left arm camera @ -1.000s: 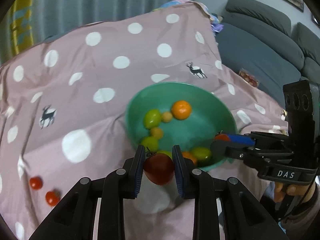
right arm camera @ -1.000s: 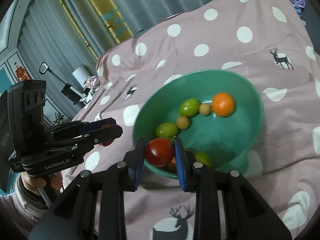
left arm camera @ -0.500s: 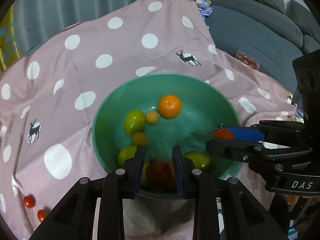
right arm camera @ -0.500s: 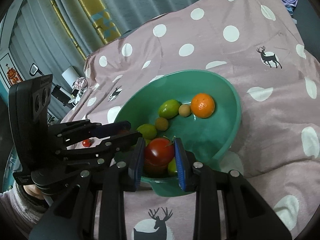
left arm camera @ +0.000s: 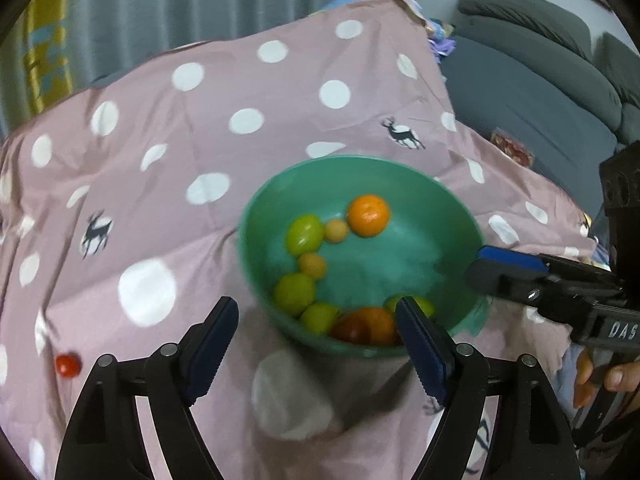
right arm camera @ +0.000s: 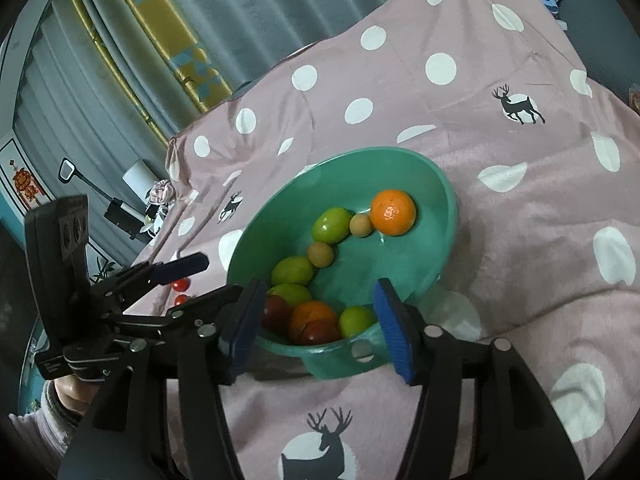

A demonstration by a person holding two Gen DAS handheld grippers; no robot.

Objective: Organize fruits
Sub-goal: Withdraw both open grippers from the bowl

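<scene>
Both my claws, left gripper and right gripper, just opened wide, empty; tomatoes lie in the near bowl.

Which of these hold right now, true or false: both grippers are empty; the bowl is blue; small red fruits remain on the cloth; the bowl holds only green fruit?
1. Both the left gripper and right gripper are empty. True; their jaws have just been opening.
2. The bowl is blue. False: it is green.
3. Small red fruits remain on the cloth. True.
4. The bowl holds only green fruit. False: an orange and red tomatoes lie there too.
</scene>
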